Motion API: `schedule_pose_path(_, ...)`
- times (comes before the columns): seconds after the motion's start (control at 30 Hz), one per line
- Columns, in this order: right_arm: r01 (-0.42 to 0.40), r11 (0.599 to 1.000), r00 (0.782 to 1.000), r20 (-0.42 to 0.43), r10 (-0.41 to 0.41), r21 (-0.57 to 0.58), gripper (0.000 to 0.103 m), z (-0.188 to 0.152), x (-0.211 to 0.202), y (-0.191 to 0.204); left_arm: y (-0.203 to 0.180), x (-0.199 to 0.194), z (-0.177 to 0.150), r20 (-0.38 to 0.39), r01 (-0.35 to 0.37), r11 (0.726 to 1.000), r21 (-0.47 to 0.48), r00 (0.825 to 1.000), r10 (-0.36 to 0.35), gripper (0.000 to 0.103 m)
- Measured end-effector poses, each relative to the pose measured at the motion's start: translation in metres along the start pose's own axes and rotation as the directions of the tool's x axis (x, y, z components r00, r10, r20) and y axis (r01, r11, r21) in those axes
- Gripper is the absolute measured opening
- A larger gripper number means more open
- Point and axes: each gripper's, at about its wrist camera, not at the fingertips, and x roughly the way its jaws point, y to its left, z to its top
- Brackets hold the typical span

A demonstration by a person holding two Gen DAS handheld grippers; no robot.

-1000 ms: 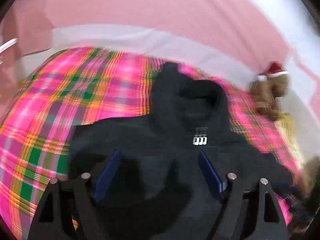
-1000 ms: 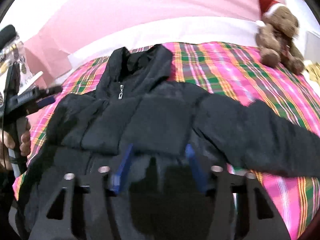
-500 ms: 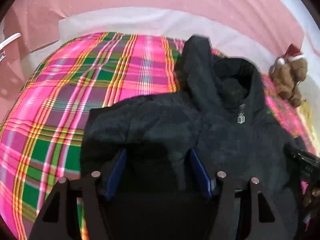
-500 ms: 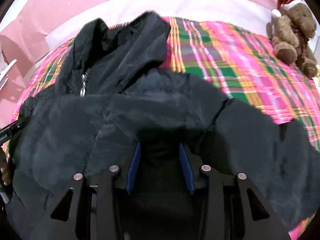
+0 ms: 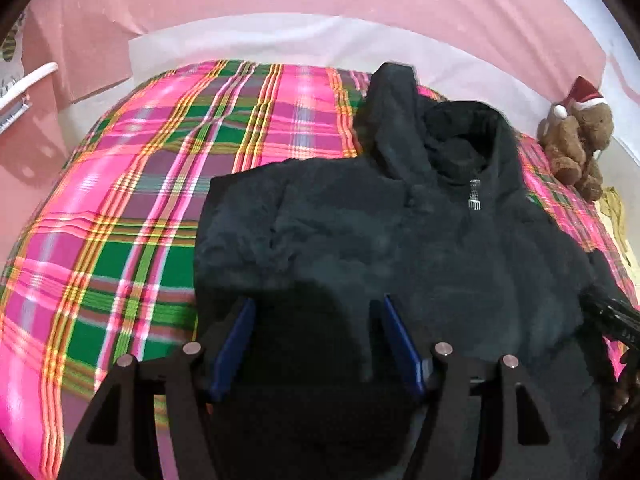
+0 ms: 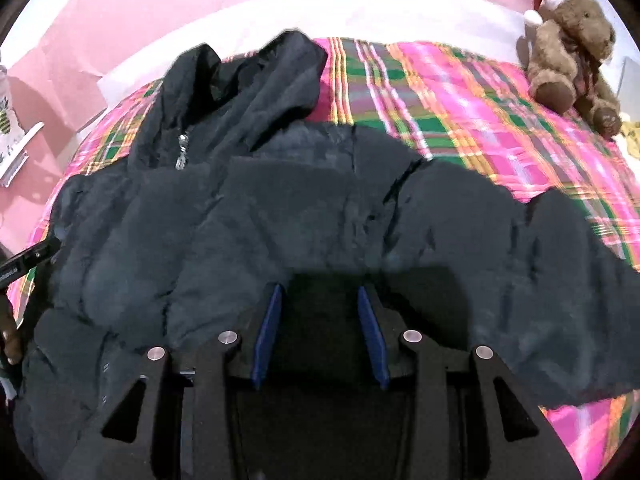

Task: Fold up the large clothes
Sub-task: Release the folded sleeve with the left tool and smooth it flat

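Both of my tools hung low over the bed. Left hand-held gripper (image 5: 316, 344) had its blue-padded fingers (image 5: 234, 344) standing apart with black cloth between them; I could not tell whether the pads pressed on that cloth. Right hand-held gripper (image 6: 320, 332) showed the same: its blue pads (image 6: 266, 332) stood narrower, dark fabric lay in the gap, and a grip could not be made out in the shadow.

The large black hooded puffer jacket (image 5: 400, 240) lay spread on the pink, green and yellow plaid bedcover (image 5: 140, 200), hood pointing toward the far wall, a silver zip pull (image 6: 181, 156) at the collar. In the left wrist view its left side was folded in over the body, making a straight edge; in the right wrist view the other sleeve (image 6: 520, 260) stretched out across the plaid toward the right.

A small pale mark sat near the collar (image 5: 475, 200), too blurred for me to read. White lettering on the neighbouring tool's black bar (image 6: 16, 270) was also illegible.

A brown teddy bear in a red Santa hat (image 6: 568, 52) sat at the bed's far right corner, well apart from the jacket. Pink wall (image 5: 320, 0) rose behind.
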Motion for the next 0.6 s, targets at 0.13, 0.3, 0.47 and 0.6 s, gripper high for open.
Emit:
schedule_pose_path(0.13, 0.018, 1.0, 0.998, 0.067, -0.017, -0.008, 0.04, -0.019, -0.05, 0.003, -0.017, -0.042, -0.017, 0.033, 0.033, 0.999, 0.013, 0.999, -0.033, 0.067)
schedule_pose_path(0.3, 0.033, 0.999, 0.992, 0.123, -0.031, -0.008, 0.04, -0.049, -0.105, 0.007, -0.046, -0.097, -0.047, 0.083, 0.099, 0.994, 0.035, 0.991, -0.101, 0.067)
schedule_pose_path(0.47, 0.054, 0.998, 0.988, 0.141, -0.06, 0.046, 0.04, -0.088, -0.147, 0.0, -0.067, -0.129, -0.076, 0.093, 0.141, 0.989, 0.04, 0.985, -0.145, 0.067)
schedule_pose_path(0.6, 0.073, 0.993, 0.987, 0.137, -0.086, 0.098, 0.04, -0.111, -0.167, -0.011, -0.081, -0.143, -0.095, 0.086, 0.15, 0.987, 0.055, 0.984, -0.155, 0.067)
